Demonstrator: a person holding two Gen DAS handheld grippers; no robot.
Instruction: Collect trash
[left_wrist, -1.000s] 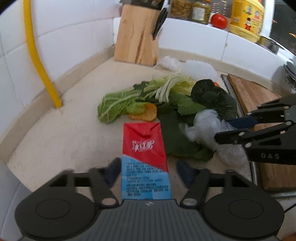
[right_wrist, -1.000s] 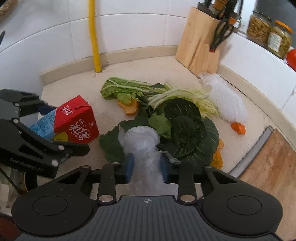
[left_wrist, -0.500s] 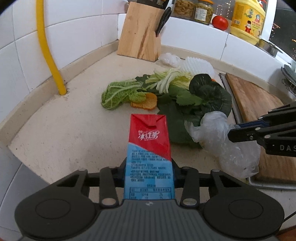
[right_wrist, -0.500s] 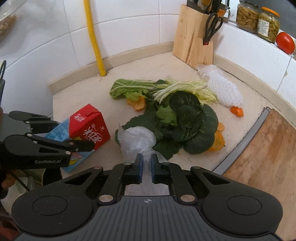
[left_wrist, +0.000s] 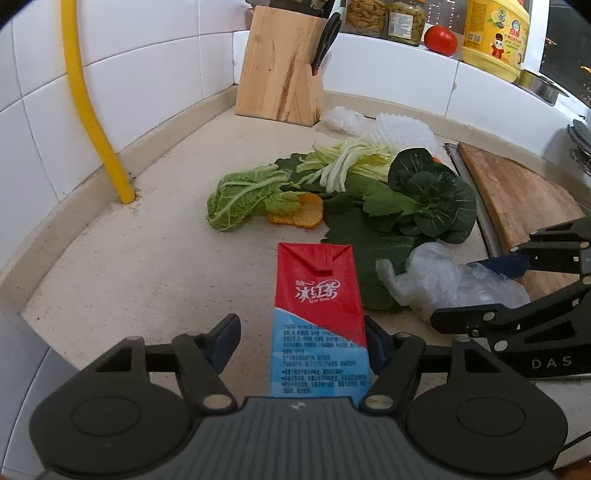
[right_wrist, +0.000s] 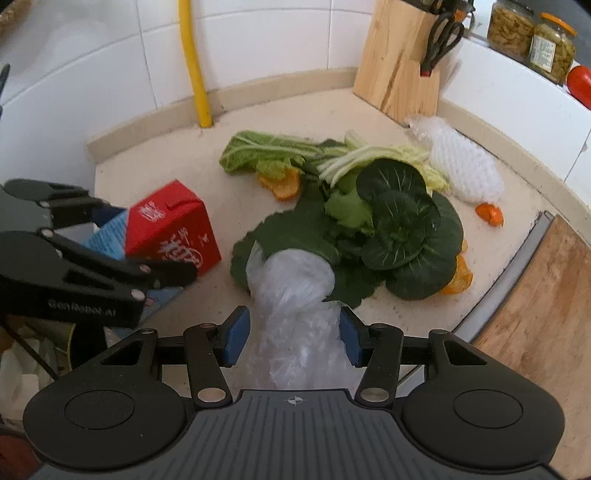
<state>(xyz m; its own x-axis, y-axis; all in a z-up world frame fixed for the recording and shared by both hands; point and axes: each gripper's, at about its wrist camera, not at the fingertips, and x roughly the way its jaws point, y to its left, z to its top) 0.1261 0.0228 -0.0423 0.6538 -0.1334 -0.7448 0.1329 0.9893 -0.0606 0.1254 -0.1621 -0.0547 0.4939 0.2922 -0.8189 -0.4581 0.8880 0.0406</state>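
The ice tea carton (left_wrist: 319, 317) lies between the fingers of the left gripper (left_wrist: 301, 341) at the near edge of the countertop (left_wrist: 155, 251). Its long axis runs along the line of the gripper, with the red folded top pointing away toward the vegetable scraps and the blue printed end nearest the camera. The left jaws are opening: the left pad stands clear of the carton with a visible gap, and the right pad lies against or just beside the carton's right edge. In the right wrist view the carton (right_wrist: 171, 230) appears tilted, red end toward the middle of the counter.

The crumpled clear plastic bag (right_wrist: 295, 314) lies between the fingers of the right gripper (right_wrist: 291, 336). Its long axis also runs along the gripper, with the rounded far end resting against the dark green leaves (right_wrist: 402, 229). The right jaws are opening; the bag fills most of the gap, and firm pad contact cannot be confirmed.

Beyond both items lie a pale cabbage leaf (left_wrist: 247, 199), orange peel (left_wrist: 299, 216) and a white foam fruit net (right_wrist: 463, 168). A wooden knife block (left_wrist: 279, 66) stands in the far corner. A yellow pipe (left_wrist: 88, 107) rises against the tiled wall. A wooden cutting board (right_wrist: 543, 314) lies to the right.
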